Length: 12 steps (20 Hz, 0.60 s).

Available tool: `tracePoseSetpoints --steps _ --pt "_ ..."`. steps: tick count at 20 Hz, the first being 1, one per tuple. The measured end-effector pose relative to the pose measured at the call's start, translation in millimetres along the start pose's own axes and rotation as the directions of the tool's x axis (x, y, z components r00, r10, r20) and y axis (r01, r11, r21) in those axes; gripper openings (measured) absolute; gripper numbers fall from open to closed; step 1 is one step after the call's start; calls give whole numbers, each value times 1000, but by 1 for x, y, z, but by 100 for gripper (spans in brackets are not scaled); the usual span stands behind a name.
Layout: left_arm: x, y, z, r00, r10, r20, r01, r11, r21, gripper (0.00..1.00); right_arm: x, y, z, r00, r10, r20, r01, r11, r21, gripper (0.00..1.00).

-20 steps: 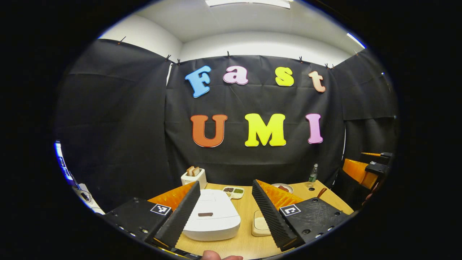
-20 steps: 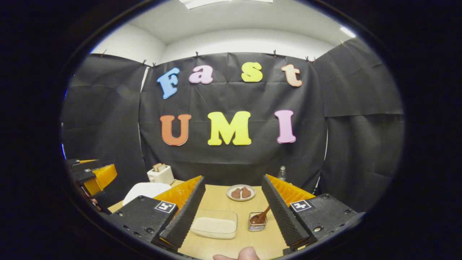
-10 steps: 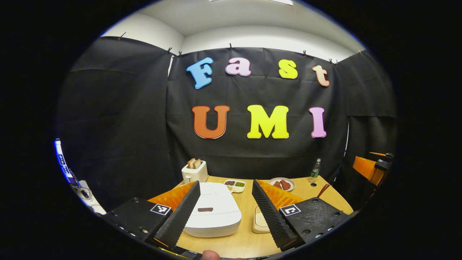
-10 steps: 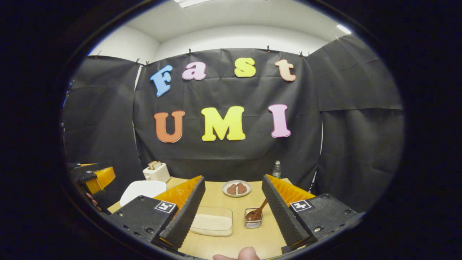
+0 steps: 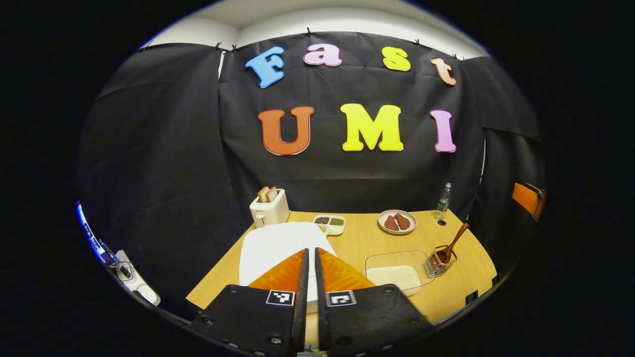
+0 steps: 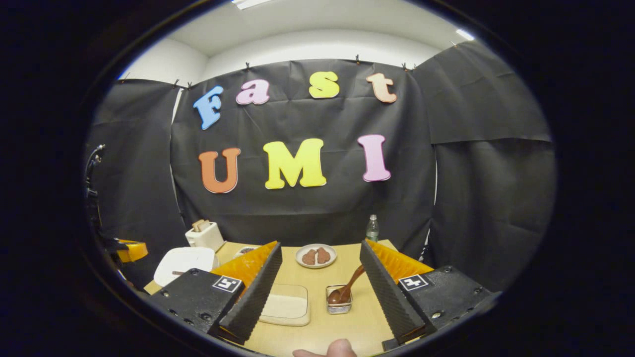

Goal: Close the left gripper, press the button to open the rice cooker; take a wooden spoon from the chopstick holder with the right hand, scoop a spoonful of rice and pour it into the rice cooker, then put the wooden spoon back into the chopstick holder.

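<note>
The white rice cooker (image 5: pixel 268 245) stands with its lid down at the table's left; my left gripper (image 5: pixel 311 254) is shut with nothing between its fingers, its tips over the lid's near right part. Whether they touch the lid I cannot tell. A clear container of rice (image 5: pixel 397 271) lies right of the cooker, beside a wire chopstick holder (image 5: pixel 436 262) with a wooden spoon (image 5: pixel 455 239) leaning in it. My right gripper (image 6: pixel 321 245) is open and holds nothing, with the rice container (image 6: pixel 287 306), holder (image 6: pixel 339 302) and spoon (image 6: pixel 351 285) on the table beyond its fingers. The cooker (image 6: pixel 181 259) shows at left.
A toaster (image 5: pixel 270 206) with bread, a small divided dish (image 5: pixel 330 224), a plate of meat (image 5: pixel 397 221) and a bottle (image 5: pixel 445 198) line the back of the wooden table (image 5: pixel 357 243). The table's right edge is close behind the holder. A person's fingertip (image 6: pixel 332 349) shows at the bottom.
My left gripper has gone from wide open to shut and now looks down from higher, with more of the table in sight. The right gripper has drifted a little; it stays open.
</note>
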<state>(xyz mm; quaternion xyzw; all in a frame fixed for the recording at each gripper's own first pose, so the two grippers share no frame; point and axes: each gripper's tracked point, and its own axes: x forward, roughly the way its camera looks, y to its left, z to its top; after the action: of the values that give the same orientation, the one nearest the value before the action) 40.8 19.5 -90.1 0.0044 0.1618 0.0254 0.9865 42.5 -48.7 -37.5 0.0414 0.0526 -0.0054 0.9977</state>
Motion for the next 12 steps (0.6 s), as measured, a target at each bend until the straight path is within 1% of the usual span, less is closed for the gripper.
tracePoseSetpoints --steps 1,2,3,4,8,9,10,12 --pt "3 1 -6 999 -14 -30 13 1000 -17 6 4 -4 -1 1000 -5 -2 5 1000 3 99" --pt "9 5 -9 999 -8 -53 7 999 -33 6 8 -8 -1 1000 -10 -6 10 1000 6 100" --pt "14 10 -10 997 -12 -72 8 998 -59 0 11 -11 -3 1000 -13 -10 13 1000 8 96" --pt "20 12 -14 995 -25 -95 17 997 -81 0 15 -14 -5 1000 -19 -16 19 1000 8 96" --pt "53 33 -25 987 -31 -161 9 990 -140 0 32 -28 -17 998 -33 -57 33 999 5 96" --pt "63 36 -30 981 -40 -189 8 986 -164 0 37 -30 -20 997 -32 -71 32 999 6 96" --pt "71 39 -39 974 -44 -220 1 982 -191 0 41 -31 -23 996 -29 -85 30 1000 6 100" --pt "86 44 -52 963 -50 -265 -17 969 -246 0 50 -32 -26 995 -21 -102 22 1000 7 100"
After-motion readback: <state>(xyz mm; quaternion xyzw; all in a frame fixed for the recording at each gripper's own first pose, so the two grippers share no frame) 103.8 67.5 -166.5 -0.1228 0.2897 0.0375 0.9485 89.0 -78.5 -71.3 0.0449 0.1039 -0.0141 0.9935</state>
